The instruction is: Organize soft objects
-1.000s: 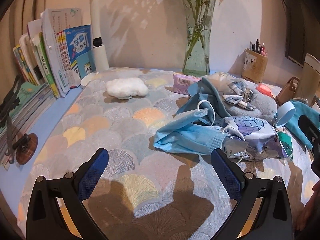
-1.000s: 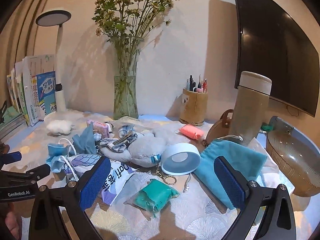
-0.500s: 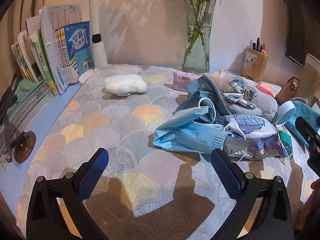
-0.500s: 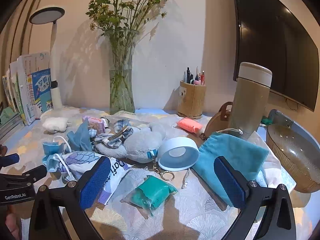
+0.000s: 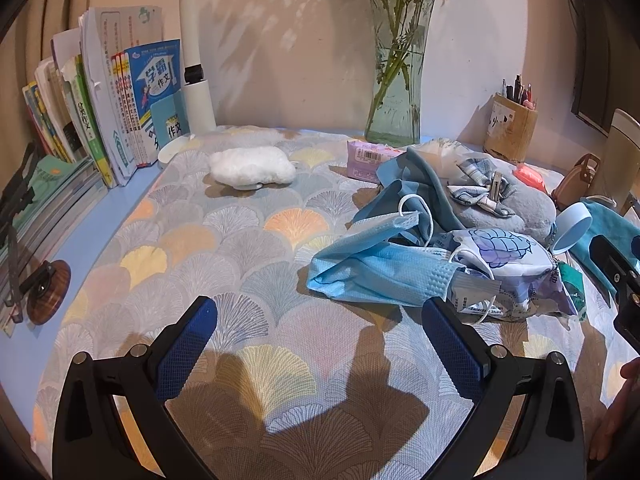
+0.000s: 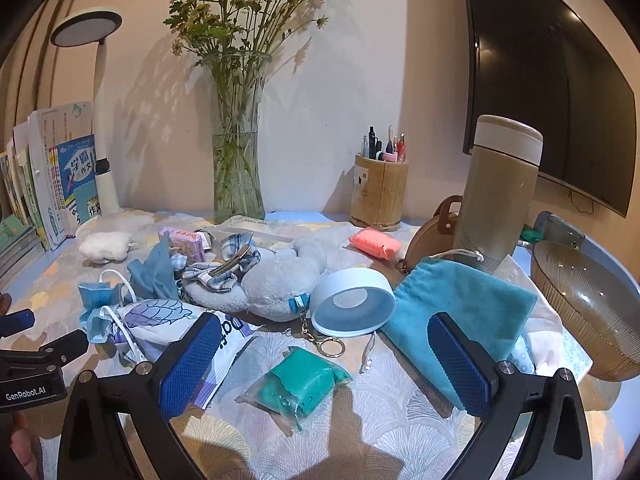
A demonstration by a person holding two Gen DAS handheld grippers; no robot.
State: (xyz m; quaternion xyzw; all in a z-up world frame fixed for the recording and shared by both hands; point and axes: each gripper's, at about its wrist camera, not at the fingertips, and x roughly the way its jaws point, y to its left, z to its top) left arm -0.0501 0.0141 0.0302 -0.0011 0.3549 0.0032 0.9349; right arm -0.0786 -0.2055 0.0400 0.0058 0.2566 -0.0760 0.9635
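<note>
Both grippers are gaping wide and carrying nothing — the left gripper [image 5: 320, 330] is hovering near the blue face mask [image 5: 376, 276], the right gripper [image 6: 324, 346] above the teal packet [image 6: 300, 380].

The tabletop [image 5: 224, 240] was covered by a cloth printed with fan-shaped scallops in grey, yellow, orange and pale pink; a plain blue border was seen along its left edge. Pale blue was recorded for the crumpled face masks [image 5: 376, 272], white for the fluffy pad [image 5: 252, 166]. A grey plush toy [image 6: 280, 284] carried a grey-and-white checked bow [image 6: 224, 268]. The pouch [image 6: 460, 304] was teal, the small packet [image 6: 300, 380] green, another packet [image 6: 374, 242] coral pink. Blue textured pads were noted on each black tool [image 5: 320, 332].
</note>
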